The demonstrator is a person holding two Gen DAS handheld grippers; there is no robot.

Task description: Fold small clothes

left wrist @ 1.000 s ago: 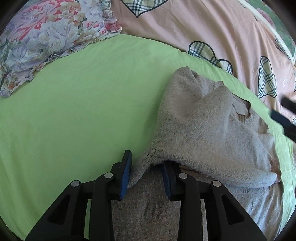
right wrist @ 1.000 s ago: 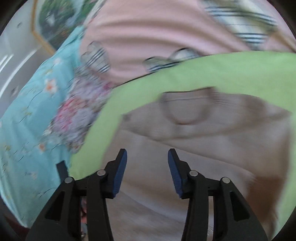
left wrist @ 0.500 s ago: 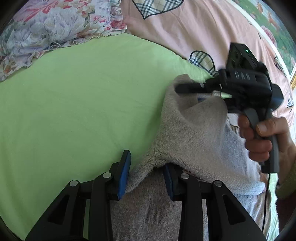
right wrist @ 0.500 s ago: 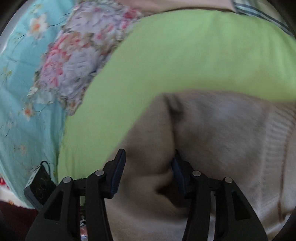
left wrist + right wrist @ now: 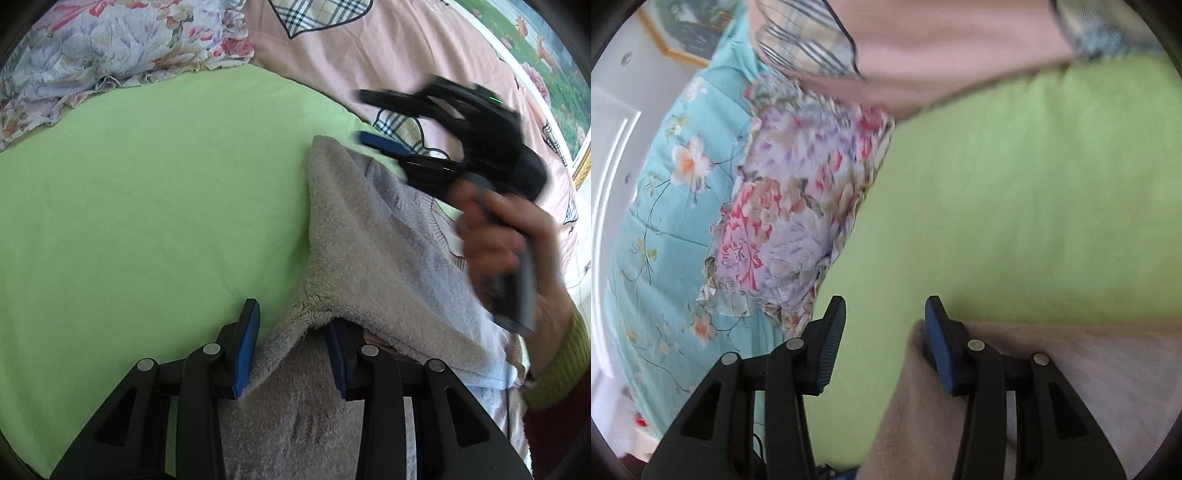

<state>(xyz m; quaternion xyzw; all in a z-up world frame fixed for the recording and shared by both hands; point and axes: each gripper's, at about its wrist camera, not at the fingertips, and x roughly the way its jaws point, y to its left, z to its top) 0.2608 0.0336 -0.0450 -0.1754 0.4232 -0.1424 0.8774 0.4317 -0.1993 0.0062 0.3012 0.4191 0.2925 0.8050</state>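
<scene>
Sweater [image 5: 388, 236] edge seemingly between left fingers [image 5: 245, 343]; green sheet [image 5: 155, 206] beside.

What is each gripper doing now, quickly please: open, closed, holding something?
Left gripper: closed on the folded edge of the sweater.
Right gripper: open, holding nothing; its fingers have just been closing slightly, with the sweater edge beside one.
</scene>
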